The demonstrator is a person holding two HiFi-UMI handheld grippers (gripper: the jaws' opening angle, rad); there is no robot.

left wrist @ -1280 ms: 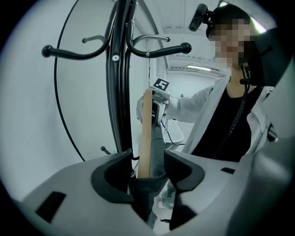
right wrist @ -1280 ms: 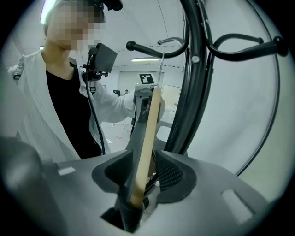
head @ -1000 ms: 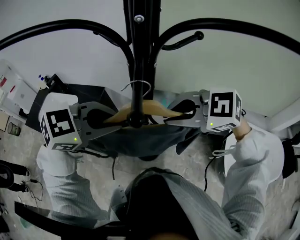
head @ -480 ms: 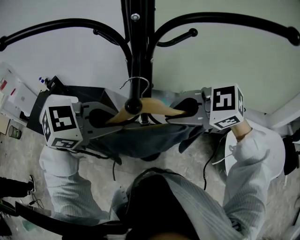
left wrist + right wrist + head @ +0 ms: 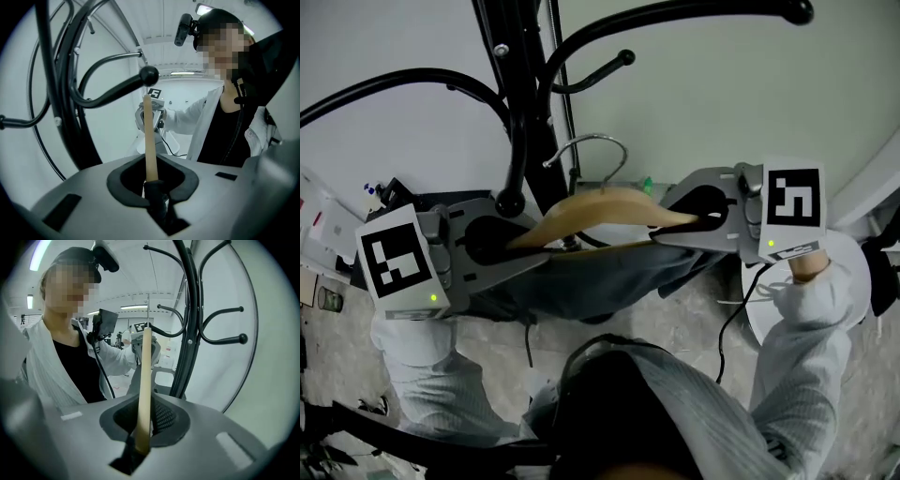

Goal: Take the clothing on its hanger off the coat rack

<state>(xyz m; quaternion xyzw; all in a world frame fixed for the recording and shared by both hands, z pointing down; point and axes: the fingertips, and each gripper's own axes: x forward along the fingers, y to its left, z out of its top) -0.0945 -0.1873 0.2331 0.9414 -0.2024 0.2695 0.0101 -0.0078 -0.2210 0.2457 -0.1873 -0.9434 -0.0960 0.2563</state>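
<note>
Between the jaws of the left gripper [image 5: 154,185], one end of the pale wooden hanger [image 5: 600,208] was clamped. The right gripper [image 5: 140,441] was closed on the other end, probably so that the hanger lay level and could not swing. The dark grey garment [image 5: 591,281] hung under it, between both grippers. The hanger's bent metal hook [image 5: 592,145] stood just beside the black metal coat rack [image 5: 517,112] and seemed to rest on no arm.
</note>
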